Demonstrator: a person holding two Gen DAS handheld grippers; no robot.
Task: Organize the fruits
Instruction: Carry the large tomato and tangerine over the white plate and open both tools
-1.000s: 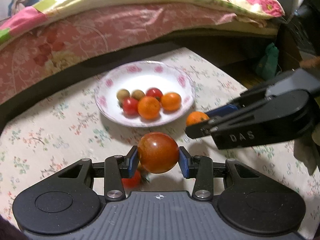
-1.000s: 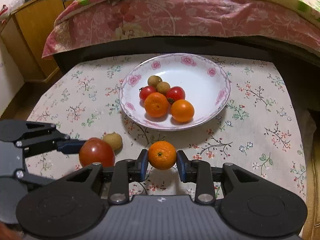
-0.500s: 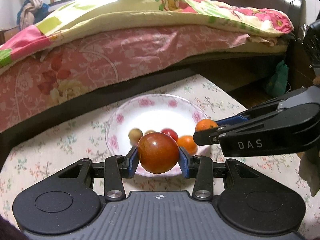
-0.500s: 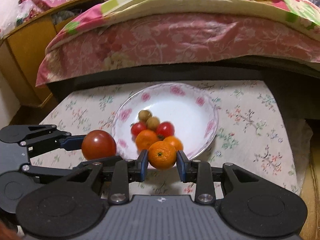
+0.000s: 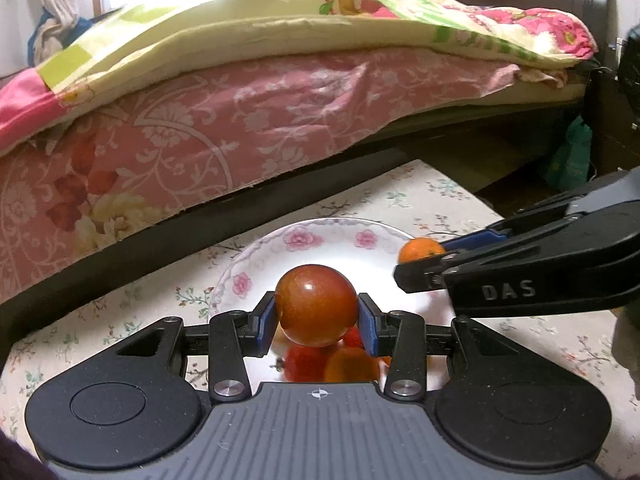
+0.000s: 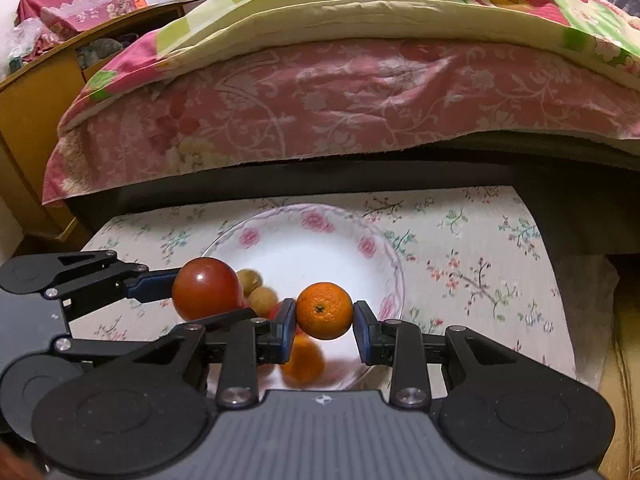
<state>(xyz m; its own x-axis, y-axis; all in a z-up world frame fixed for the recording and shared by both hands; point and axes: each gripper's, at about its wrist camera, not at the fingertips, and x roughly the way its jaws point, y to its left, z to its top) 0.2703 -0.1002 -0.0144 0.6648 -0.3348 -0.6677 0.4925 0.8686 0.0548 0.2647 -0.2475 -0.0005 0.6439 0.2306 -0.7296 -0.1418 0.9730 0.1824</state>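
Note:
My left gripper [image 5: 317, 324] is shut on a large red tomato [image 5: 316, 305] and holds it above the near part of the white flowered plate [image 5: 320, 238]. My right gripper [image 6: 324, 326] is shut on an orange mandarin [image 6: 325, 311], also above the plate [image 6: 316, 220]. The tomato [image 6: 207, 289] and left gripper show at the left of the right wrist view; the mandarin [image 5: 420, 250] and right gripper show at the right of the left wrist view. Small red and orange fruits [image 5: 332, 362] and brown ones [image 6: 256, 288] lie in the plate, partly hidden.
The plate stands on a low table with a floral cloth [image 6: 472, 264]. A bed with a pink sheet [image 6: 340, 104] and a quilt rises just behind the table. A wooden cabinet [image 6: 36, 92] stands at the left. A green bag [image 5: 570, 160] lies right of the table.
Both grippers have lifted their fruit off the cloth and moved forward over the plate. The plate's fruits now lie under the fingers.

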